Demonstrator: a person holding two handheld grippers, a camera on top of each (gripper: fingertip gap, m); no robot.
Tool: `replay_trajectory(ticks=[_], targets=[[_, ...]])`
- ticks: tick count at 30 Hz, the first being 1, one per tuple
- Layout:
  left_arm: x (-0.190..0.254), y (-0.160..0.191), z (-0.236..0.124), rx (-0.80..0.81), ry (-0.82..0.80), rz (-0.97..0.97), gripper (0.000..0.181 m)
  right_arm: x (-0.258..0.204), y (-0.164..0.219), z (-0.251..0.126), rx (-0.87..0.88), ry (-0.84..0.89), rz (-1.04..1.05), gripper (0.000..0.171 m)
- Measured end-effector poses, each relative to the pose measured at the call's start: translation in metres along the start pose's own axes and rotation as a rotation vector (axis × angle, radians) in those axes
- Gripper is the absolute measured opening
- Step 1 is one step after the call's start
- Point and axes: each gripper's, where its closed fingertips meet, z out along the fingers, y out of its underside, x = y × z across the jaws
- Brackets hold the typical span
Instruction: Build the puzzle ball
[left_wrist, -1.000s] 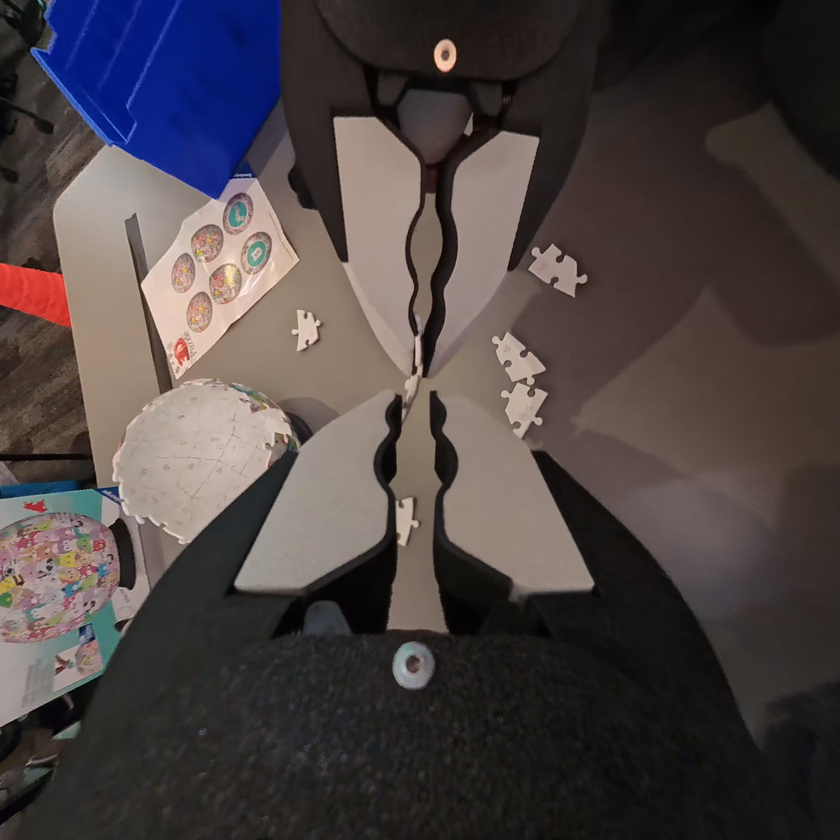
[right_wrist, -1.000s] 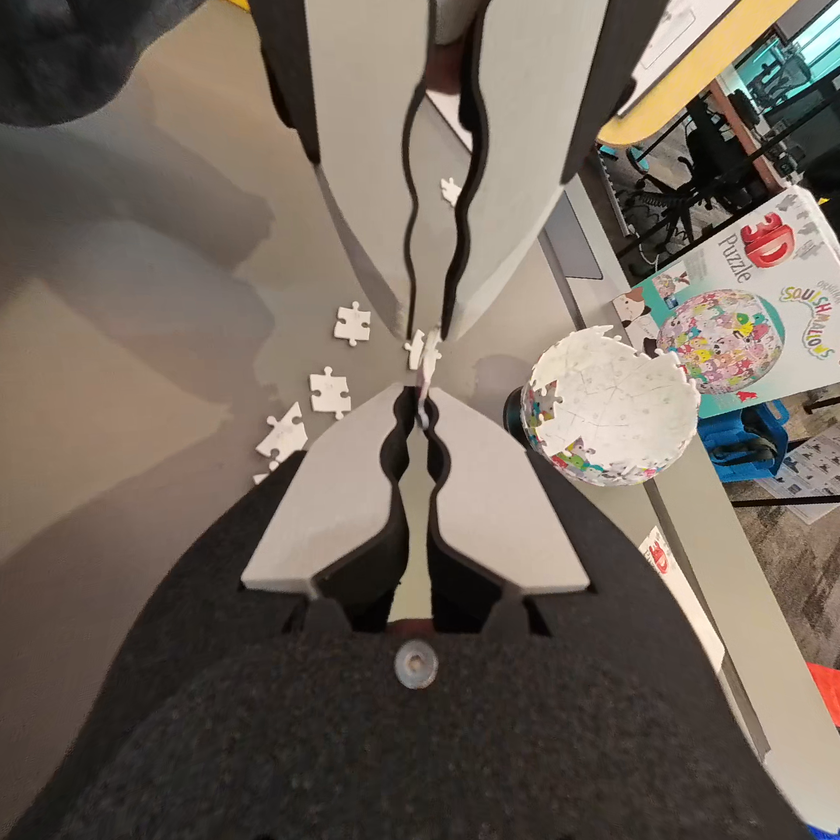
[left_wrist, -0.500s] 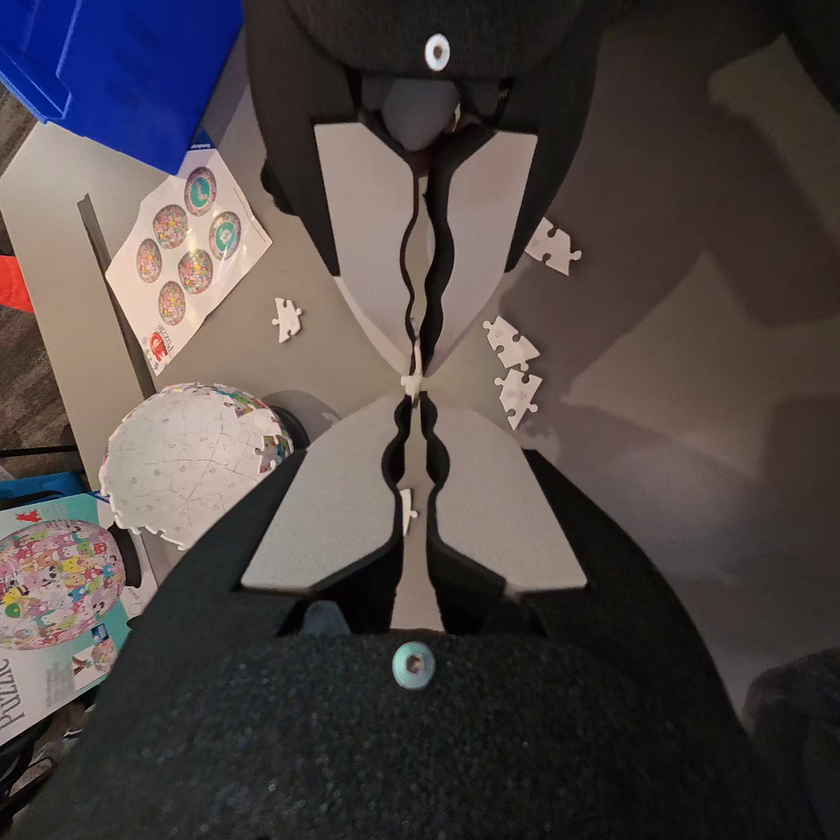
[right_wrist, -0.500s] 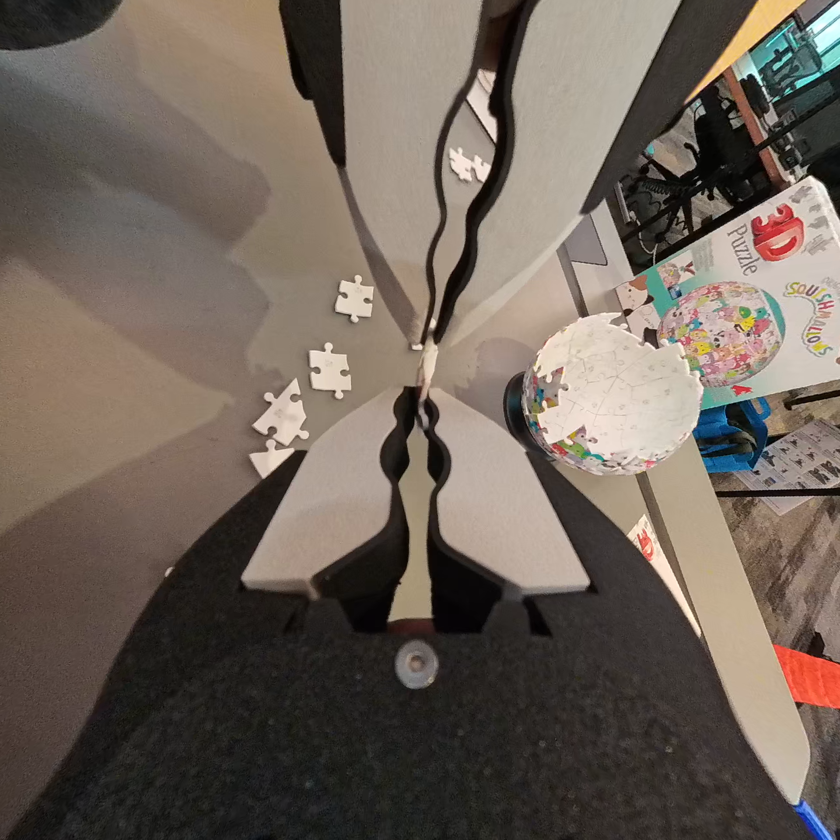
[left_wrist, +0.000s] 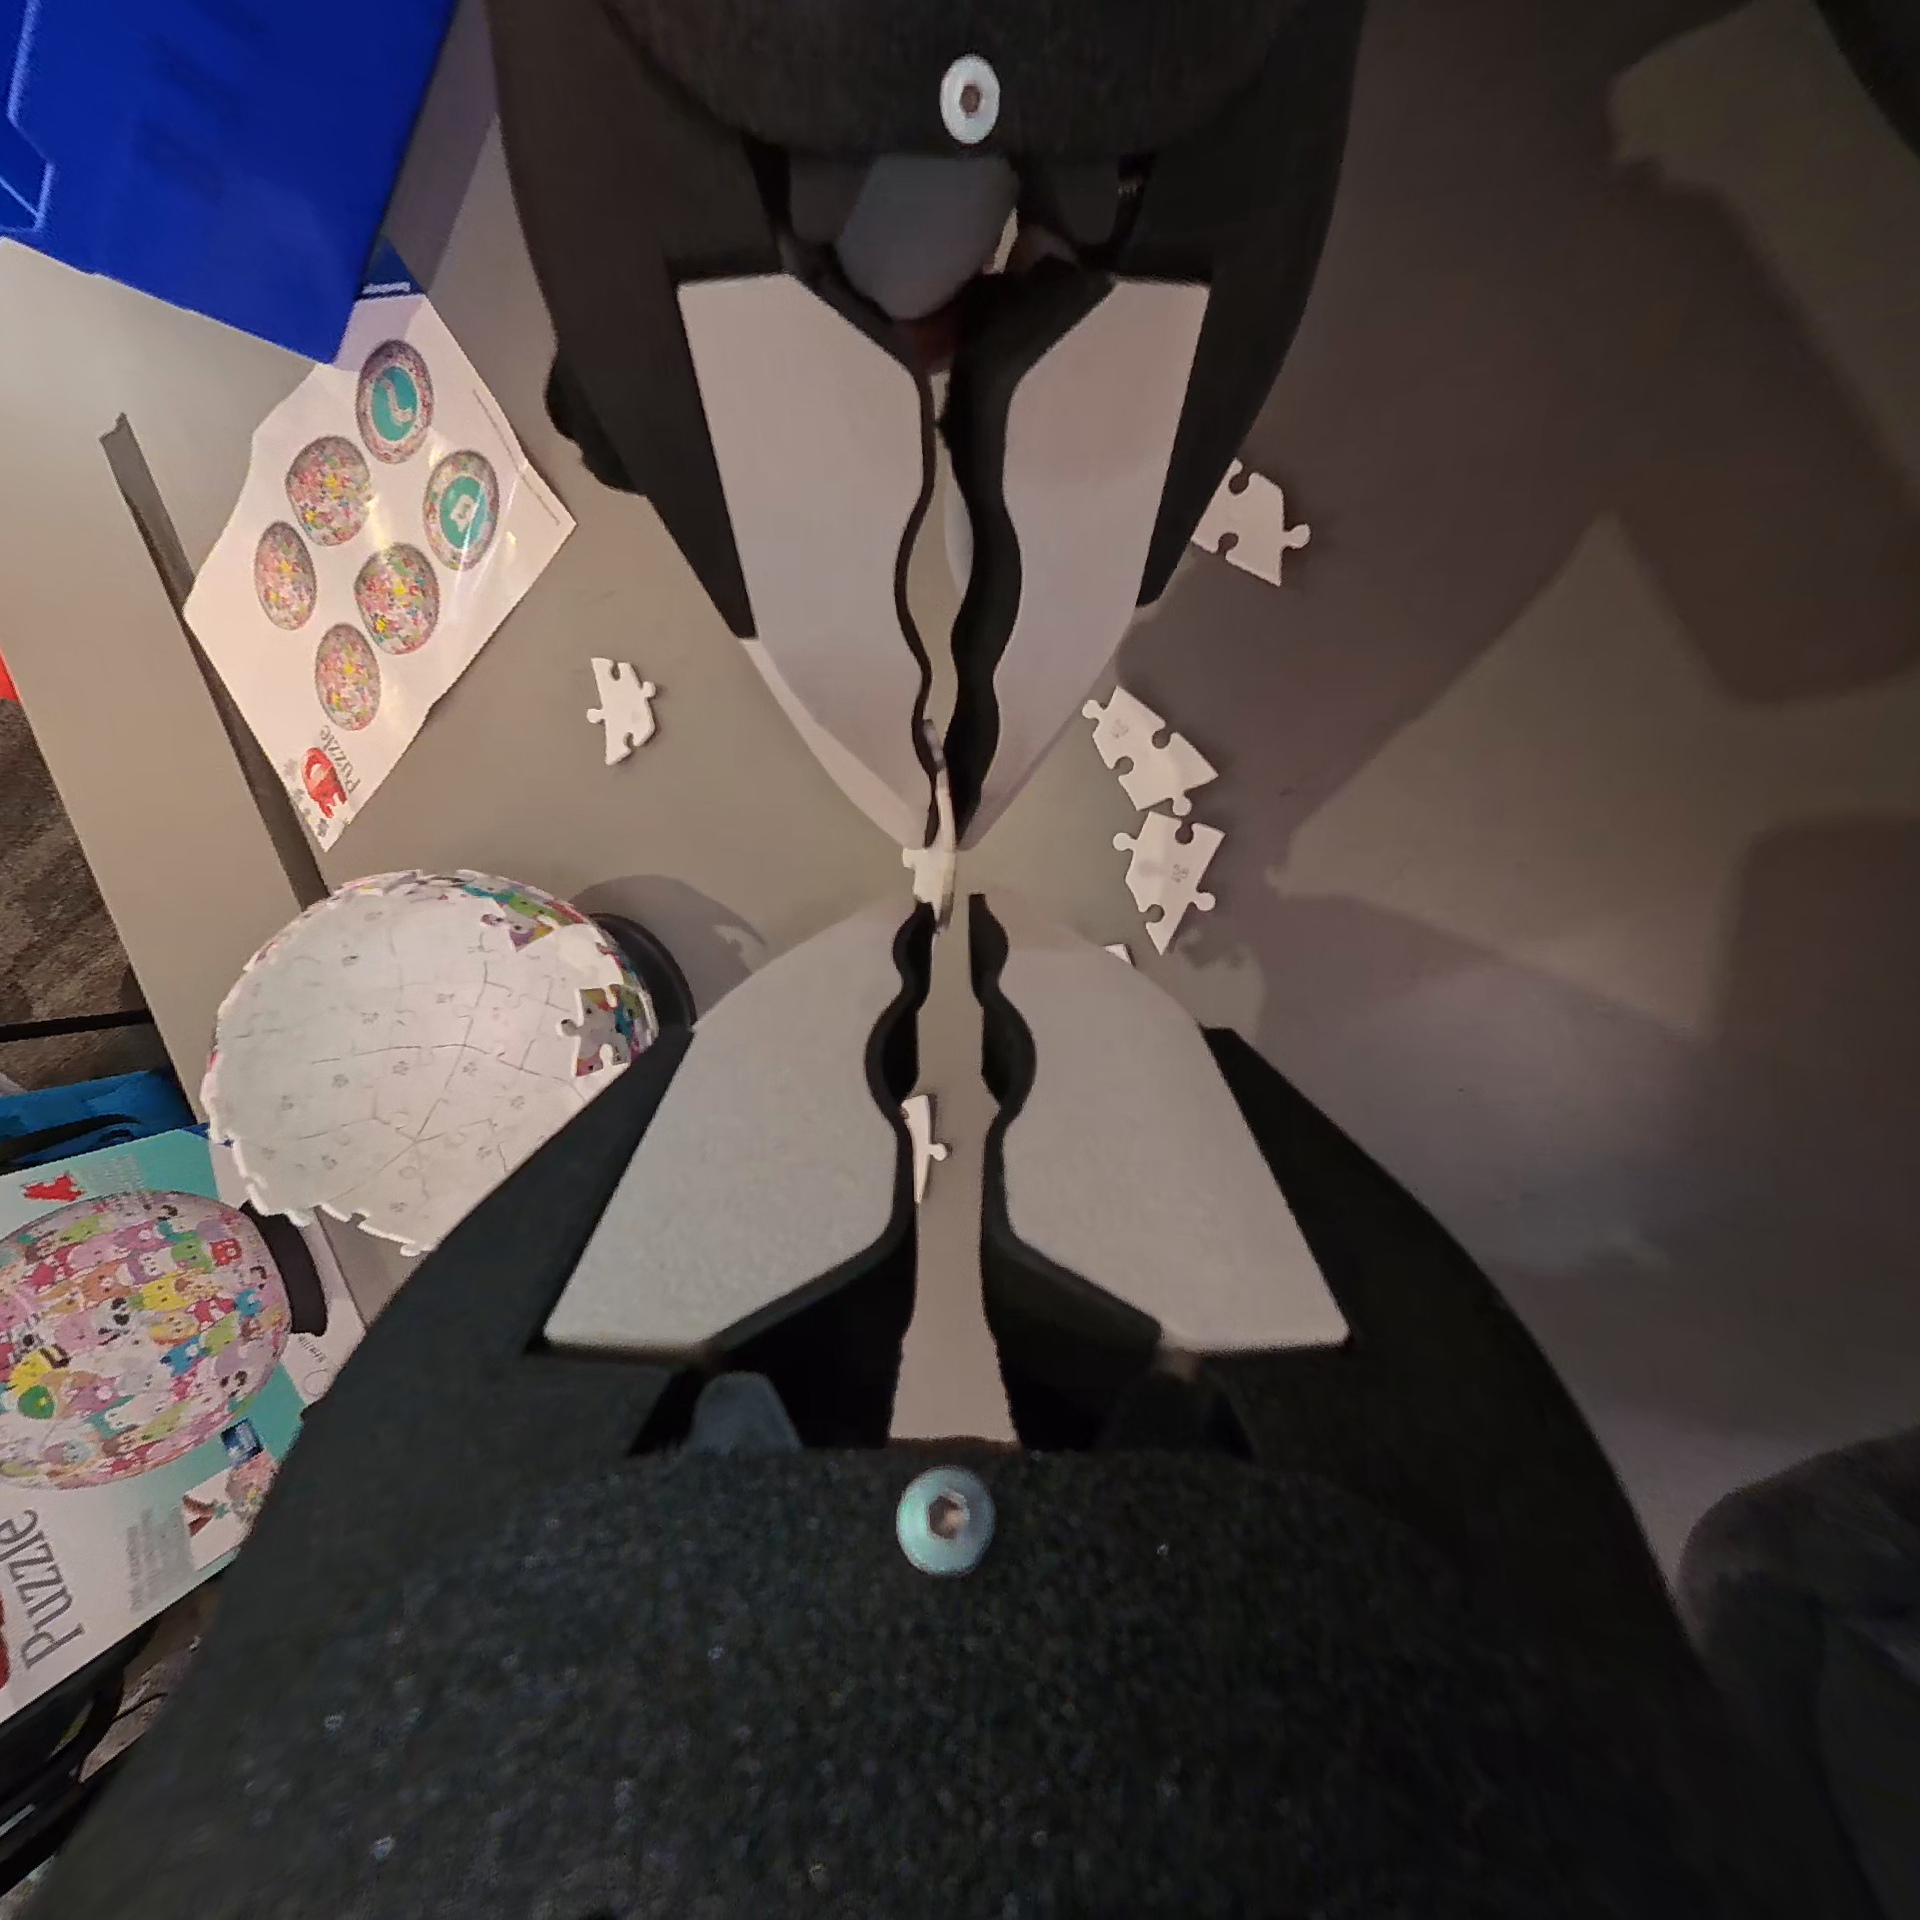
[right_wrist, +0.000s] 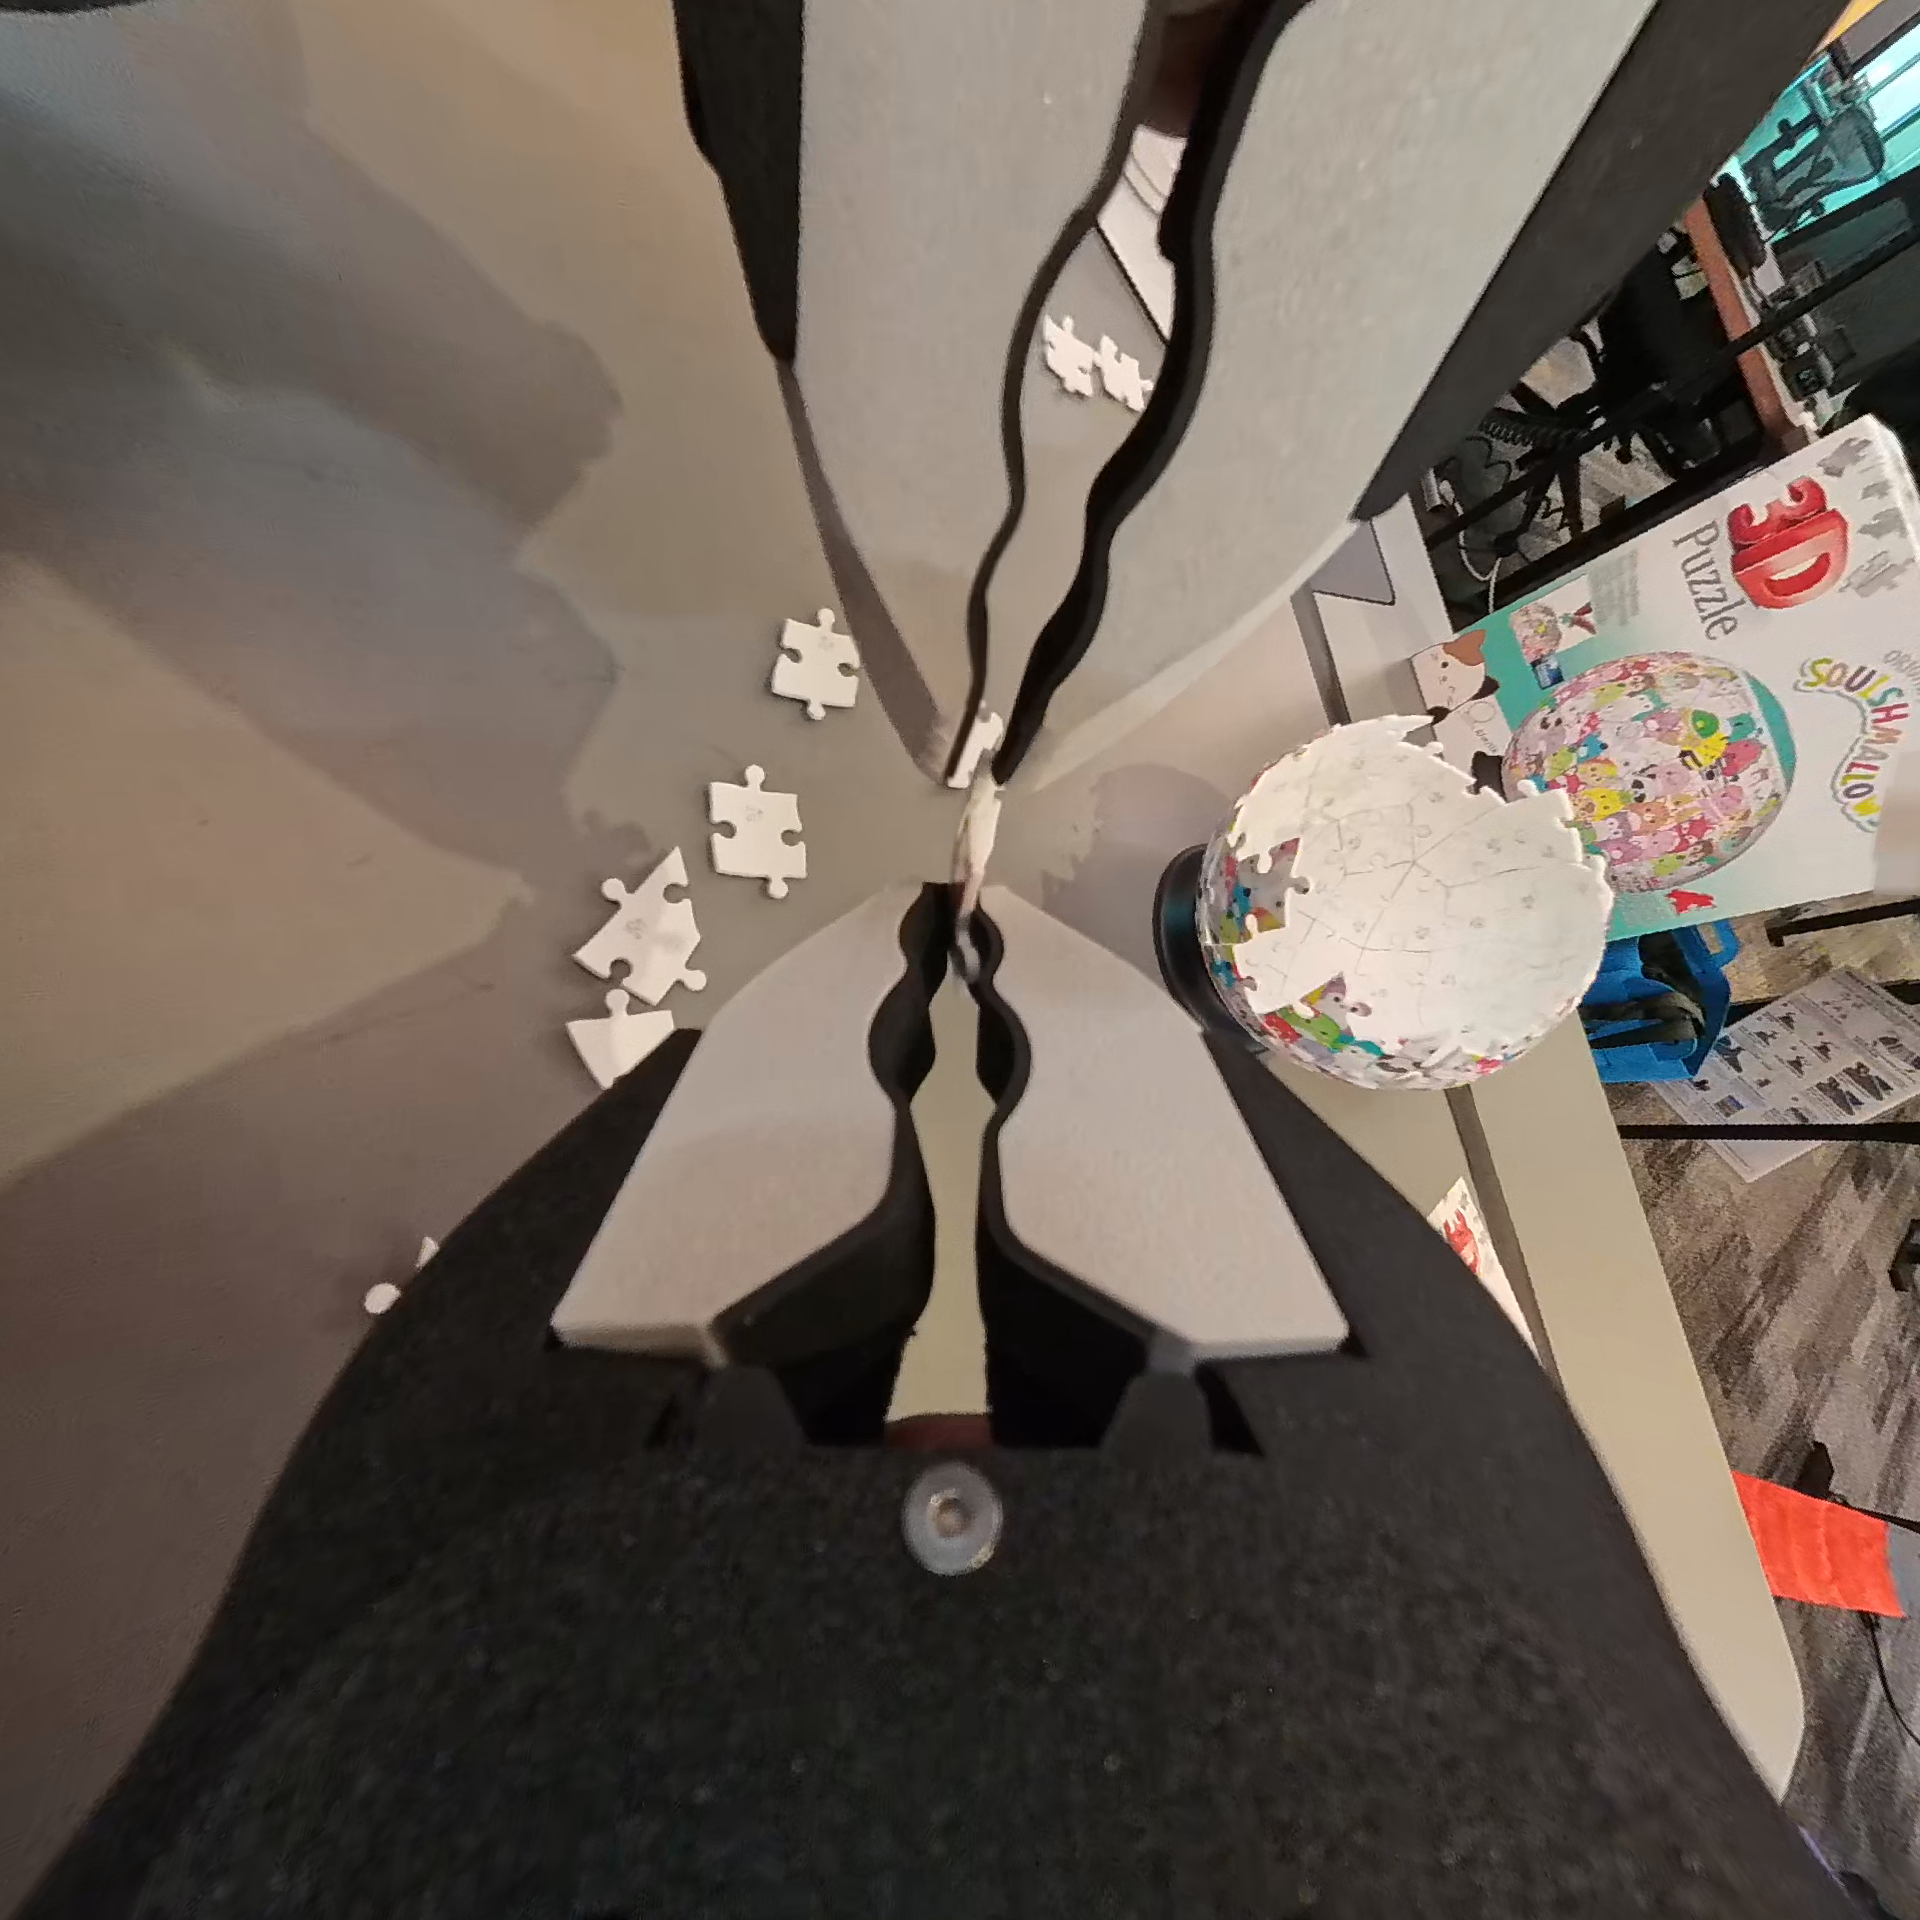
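The half-built puzzle ball (left_wrist: 416, 1049), white inside with a colourful outside, sits on a black stand at the table's left edge; it also shows in the right wrist view (right_wrist: 1392, 914). My left gripper (left_wrist: 940, 920) and right gripper (right_wrist: 961, 914) meet tip to tip above the table. Both pinch a small white puzzle piece (left_wrist: 932, 857), seen edge-on in the right wrist view (right_wrist: 977, 836). I cannot tell whether it is one piece or two joined. The right gripper (left_wrist: 940, 816) comes in from the top of the left wrist view.
Loose white pieces lie on the grey table (left_wrist: 1558, 935): one to the left (left_wrist: 623, 712), three to the right (left_wrist: 1148, 764), one under my left fingers (left_wrist: 923, 1138). An instruction sheet (left_wrist: 374, 561) and blue bin (left_wrist: 187, 156) lie back left. The puzzle box (right_wrist: 1662, 707) stands beyond the ball. Both grippers' tips are close together, under 4 cm apart. Both grippers' tips are roughly 20 cm from the half-built puzzle ball (left_wrist: 416, 1049).
My left gripper's jaws have narrowed from clearly open to shut on the piece that the right gripper holds. Both grippers have drawn closer together.
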Motion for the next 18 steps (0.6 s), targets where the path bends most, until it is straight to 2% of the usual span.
replay_trajectory(ticks=[6, 18], targets=[[-0.0044, 0.0074, -0.0025, -0.033, -0.023, 0.001, 0.012, -0.0011, 0.0047, 0.002, -0.019, -0.007, 0.0, 0.003], [-0.0014, 0.0067, 0.0033, -0.022, 0.014, -0.005, 0.012, -0.0034, 0.0035, 0.0019, -0.013, -0.017, 0.001, 0.002]])
